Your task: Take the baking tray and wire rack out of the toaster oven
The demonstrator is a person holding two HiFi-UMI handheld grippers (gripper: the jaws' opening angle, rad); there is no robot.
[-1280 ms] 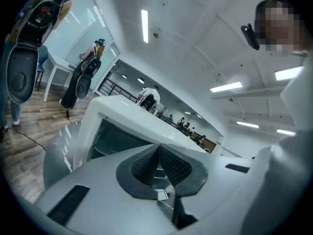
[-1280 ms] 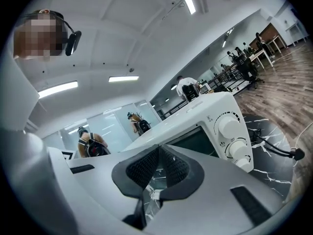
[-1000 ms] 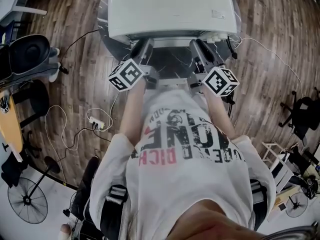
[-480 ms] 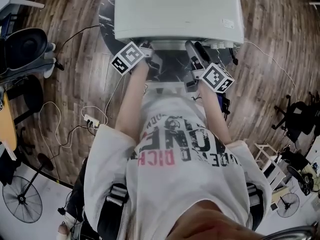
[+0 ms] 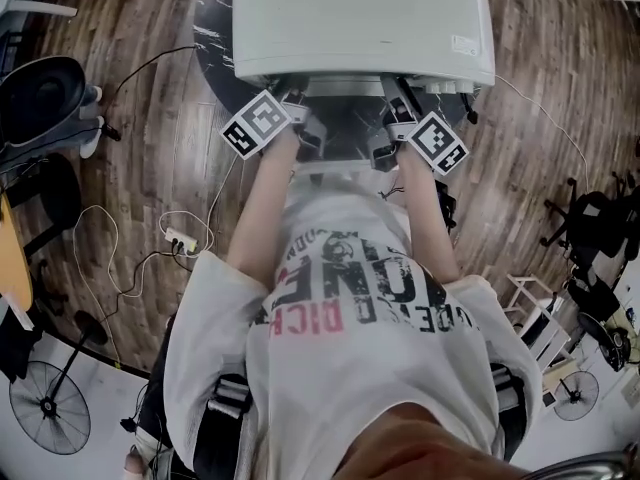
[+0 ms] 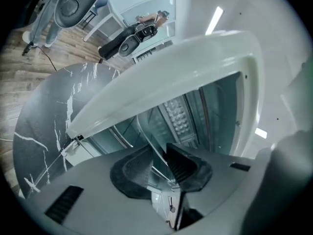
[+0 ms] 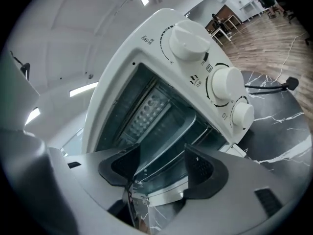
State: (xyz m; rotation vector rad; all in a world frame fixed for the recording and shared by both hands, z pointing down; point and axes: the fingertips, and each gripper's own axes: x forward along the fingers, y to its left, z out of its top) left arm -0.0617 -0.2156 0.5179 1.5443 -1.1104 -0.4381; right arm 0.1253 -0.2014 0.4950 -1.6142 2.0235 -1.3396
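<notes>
Your left gripper's (image 6: pixel 164 154) jaws, just closing, narrowly flank a thin metal edge (image 6: pixel 147 136) at the toaster oven's (image 5: pixel 360 18) mouth. Your right gripper's (image 7: pixel 161 169) jaws, just opening, gape wide with nothing gripped.

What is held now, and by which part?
Left hand-held gripper: jaws just closing around thin metal edge, grip uncertain. Right hand-held gripper: nothing, just opened.

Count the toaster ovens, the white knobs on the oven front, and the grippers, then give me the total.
toaster oven: 1
white knobs: 3
grippers, left gripper and right gripper: 2
Total: 6
</notes>
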